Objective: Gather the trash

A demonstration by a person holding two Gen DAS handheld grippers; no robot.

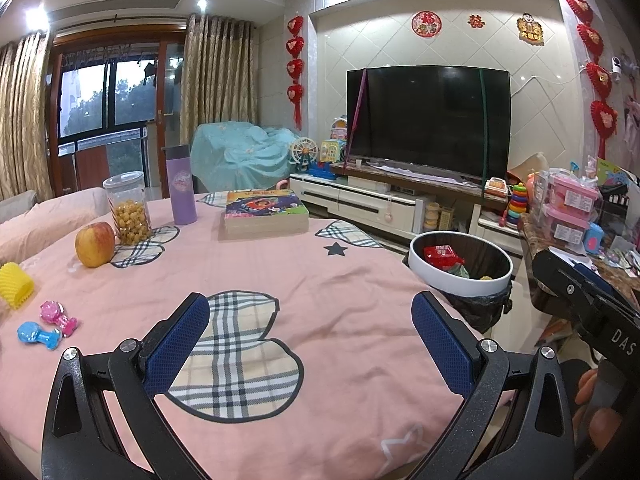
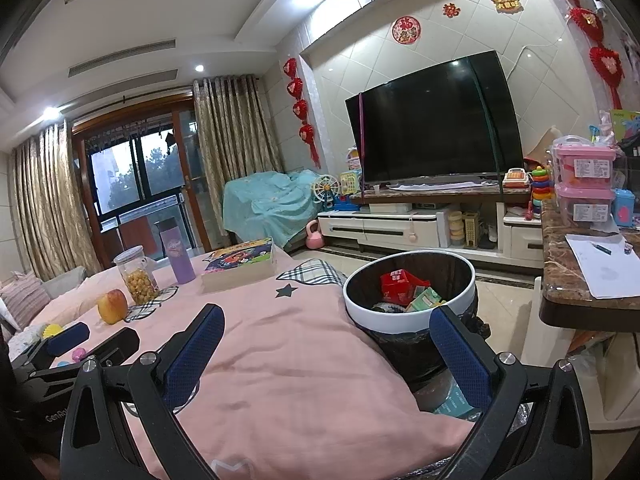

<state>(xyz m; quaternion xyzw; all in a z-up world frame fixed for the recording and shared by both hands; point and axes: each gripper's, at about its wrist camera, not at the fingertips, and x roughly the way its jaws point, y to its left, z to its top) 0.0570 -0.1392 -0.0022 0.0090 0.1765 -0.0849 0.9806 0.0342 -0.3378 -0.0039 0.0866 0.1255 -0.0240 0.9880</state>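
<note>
A white-rimmed trash bin (image 1: 440, 278) with a black liner stands off the table's right edge; a red wrapper (image 1: 442, 256) lies inside. My left gripper (image 1: 310, 344) is open and holds nothing, hovering over the pink tablecloth (image 1: 320, 272). In the right wrist view the bin (image 2: 384, 320) sits just ahead, holding a red carton (image 2: 400, 286) and a green carton (image 2: 426, 300). My right gripper (image 2: 328, 354) is open with nothing in it, its right finger in front of the bin's rim. A yellow foam fruit net (image 1: 16, 284) lies at the table's left edge.
On the cloth are an apple (image 1: 95, 244), a snack jar (image 1: 128, 208), a purple bottle (image 1: 182, 190), a book (image 1: 264, 210), and pink (image 1: 58, 316) and blue (image 1: 38, 336) toys. A marble counter (image 2: 580, 280) stands right of the bin. The TV cabinet (image 2: 384, 228) is beyond.
</note>
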